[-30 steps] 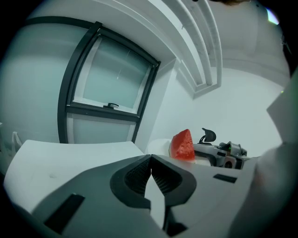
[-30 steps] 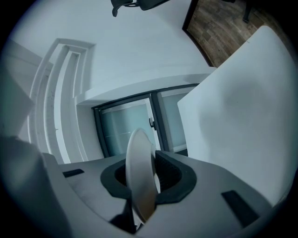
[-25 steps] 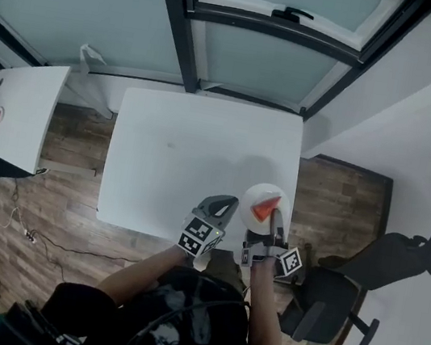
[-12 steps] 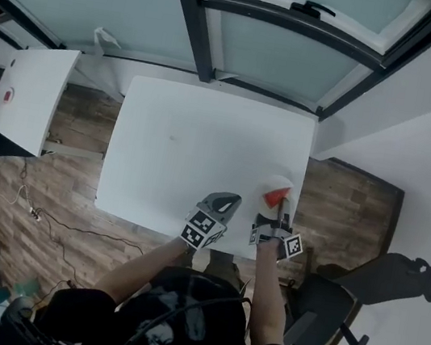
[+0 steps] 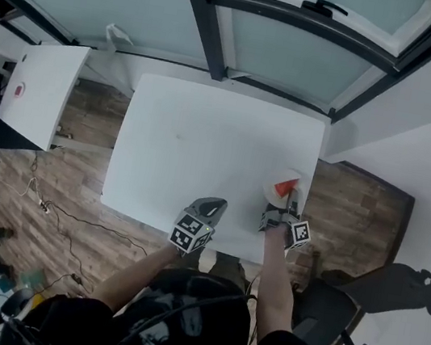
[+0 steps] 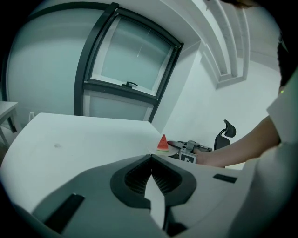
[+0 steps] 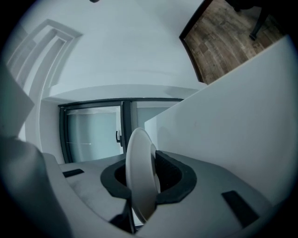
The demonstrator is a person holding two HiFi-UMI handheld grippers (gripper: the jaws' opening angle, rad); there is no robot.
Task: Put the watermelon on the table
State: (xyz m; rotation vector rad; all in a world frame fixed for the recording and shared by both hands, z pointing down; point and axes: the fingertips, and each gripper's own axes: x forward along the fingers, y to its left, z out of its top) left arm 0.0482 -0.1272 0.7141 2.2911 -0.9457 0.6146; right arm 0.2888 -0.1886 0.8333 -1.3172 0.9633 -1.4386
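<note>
Here, one red triangular watermelon wedge [image 5: 283,187] tops one round white plate [image 5: 270,193]. The right gripper [image 5: 280,212] clamps its rim; the left gripper [image 5: 211,205] is closed, empty.

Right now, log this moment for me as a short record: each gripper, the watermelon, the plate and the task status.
left gripper: jaws together, nothing between them, above the table's near edge
right gripper: jaws shut on the rim of the white plate
watermelon slice: stands point up on the plate, near the table's right edge
plate on the table: cannot tell
task status: watermelon not yet off the plate
</note>
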